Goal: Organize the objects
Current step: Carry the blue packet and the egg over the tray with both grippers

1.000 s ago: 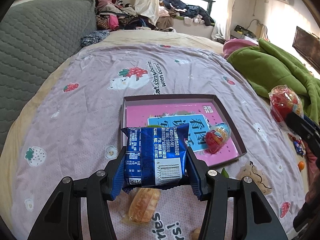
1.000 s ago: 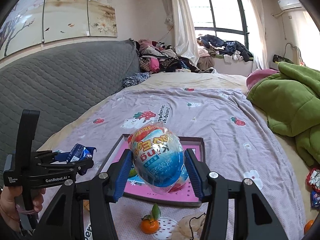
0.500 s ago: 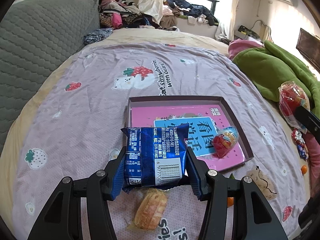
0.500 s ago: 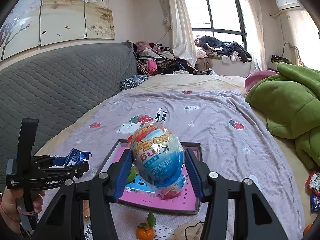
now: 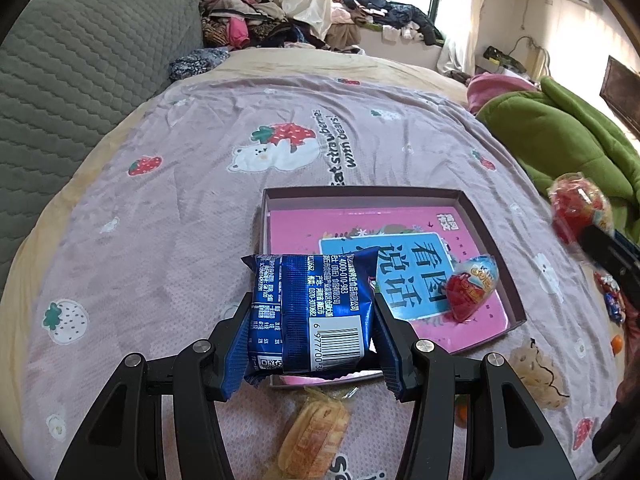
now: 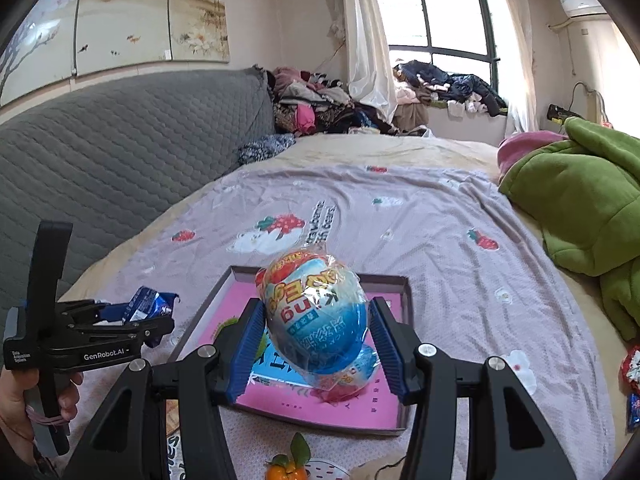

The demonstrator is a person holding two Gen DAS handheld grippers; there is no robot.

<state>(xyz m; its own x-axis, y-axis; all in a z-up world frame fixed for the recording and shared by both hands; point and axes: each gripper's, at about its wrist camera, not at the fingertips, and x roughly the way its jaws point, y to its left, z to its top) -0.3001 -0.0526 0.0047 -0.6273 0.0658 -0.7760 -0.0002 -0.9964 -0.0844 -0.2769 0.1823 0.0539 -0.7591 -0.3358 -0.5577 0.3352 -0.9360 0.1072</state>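
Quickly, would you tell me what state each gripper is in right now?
Left gripper: closed on the blue snack packet.
Right gripper: closed on the wrapped toy egg.

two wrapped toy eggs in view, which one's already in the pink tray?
The smaller red-and-blue plastic-wrapped egg, lying on its side at the shallow pink cardboard tray's right edge. The bigger blue-and-orange wrapped egg is clamped in the right gripper, above the tray.

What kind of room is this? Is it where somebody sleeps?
Most likely a bedroom. There is a big bed with a strawberry sheet, a padded grey headboard, and heaps of clothes near the window.
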